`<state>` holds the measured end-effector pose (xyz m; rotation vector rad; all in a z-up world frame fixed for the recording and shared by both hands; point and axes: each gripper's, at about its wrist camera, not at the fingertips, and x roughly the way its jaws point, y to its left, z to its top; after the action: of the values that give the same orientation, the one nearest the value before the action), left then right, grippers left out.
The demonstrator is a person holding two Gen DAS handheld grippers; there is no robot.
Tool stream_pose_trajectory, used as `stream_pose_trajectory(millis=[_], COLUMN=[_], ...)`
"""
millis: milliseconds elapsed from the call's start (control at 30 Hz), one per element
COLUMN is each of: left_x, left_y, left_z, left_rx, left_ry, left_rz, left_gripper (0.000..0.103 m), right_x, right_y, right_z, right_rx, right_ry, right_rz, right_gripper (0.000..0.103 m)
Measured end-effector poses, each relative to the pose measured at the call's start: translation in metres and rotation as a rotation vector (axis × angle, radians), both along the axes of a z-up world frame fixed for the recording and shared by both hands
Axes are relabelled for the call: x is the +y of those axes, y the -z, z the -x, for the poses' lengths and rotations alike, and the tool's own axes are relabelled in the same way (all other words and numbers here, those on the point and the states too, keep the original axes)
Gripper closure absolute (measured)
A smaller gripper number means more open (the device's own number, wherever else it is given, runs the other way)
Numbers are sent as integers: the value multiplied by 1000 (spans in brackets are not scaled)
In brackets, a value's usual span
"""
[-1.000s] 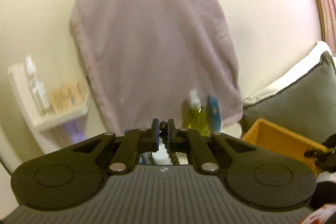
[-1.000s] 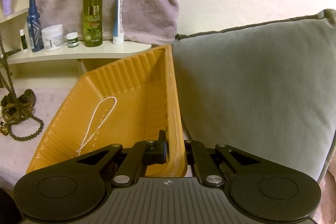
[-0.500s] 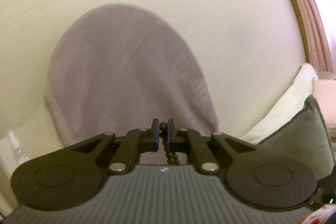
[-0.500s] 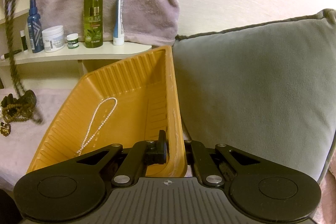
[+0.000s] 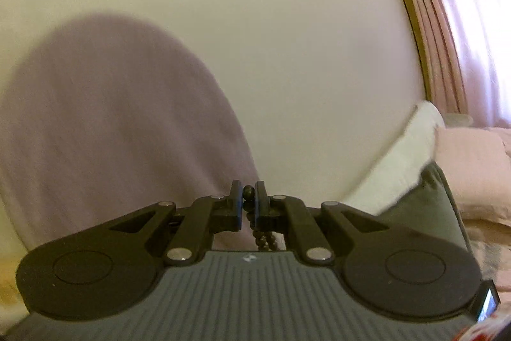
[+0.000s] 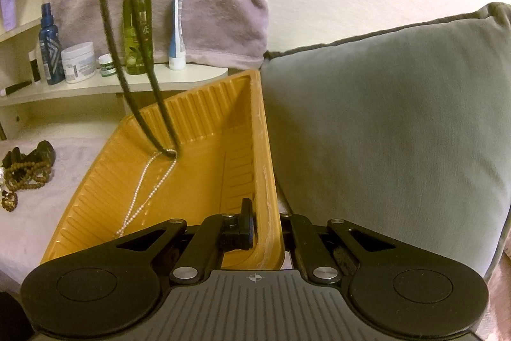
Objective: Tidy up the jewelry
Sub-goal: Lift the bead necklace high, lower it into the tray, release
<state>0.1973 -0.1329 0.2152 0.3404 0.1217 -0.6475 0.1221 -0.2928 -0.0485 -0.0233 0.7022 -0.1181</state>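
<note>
Fingers [image 5: 237, 206] pinch dark beads [image 5: 248, 199] — right wrist shows strand dangling into tray [image 6: 204, 168].

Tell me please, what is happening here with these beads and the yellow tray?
The left gripper pinches a dark bead necklace, whose loop hangs down into the yellow tray and reaches the pearl necklace lying there. The right gripper clamps the tray's rim. More beads wait on the pink cover.
</note>
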Motion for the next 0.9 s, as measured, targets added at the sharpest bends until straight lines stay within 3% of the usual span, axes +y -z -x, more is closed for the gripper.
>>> stream_pose_trajectory(millis=[367, 633, 900], left_x=[-27, -11, -6], left_y=[110, 167, 217], left_z=[-26, -29, -28], left_rx=[291, 445, 543], left_ry=[13, -10, -22], left_rz=[-108, -121, -157], left_gripper=[97, 97, 96], right_x=[-1, -3, -4], right_y=[1, 4, 4], right_z=[-1, -4, -5], right_rx=[8, 19, 24], right_ry=[2, 1, 1], right_rz=[-3, -3, -4], right_gripper=[99, 99, 99])
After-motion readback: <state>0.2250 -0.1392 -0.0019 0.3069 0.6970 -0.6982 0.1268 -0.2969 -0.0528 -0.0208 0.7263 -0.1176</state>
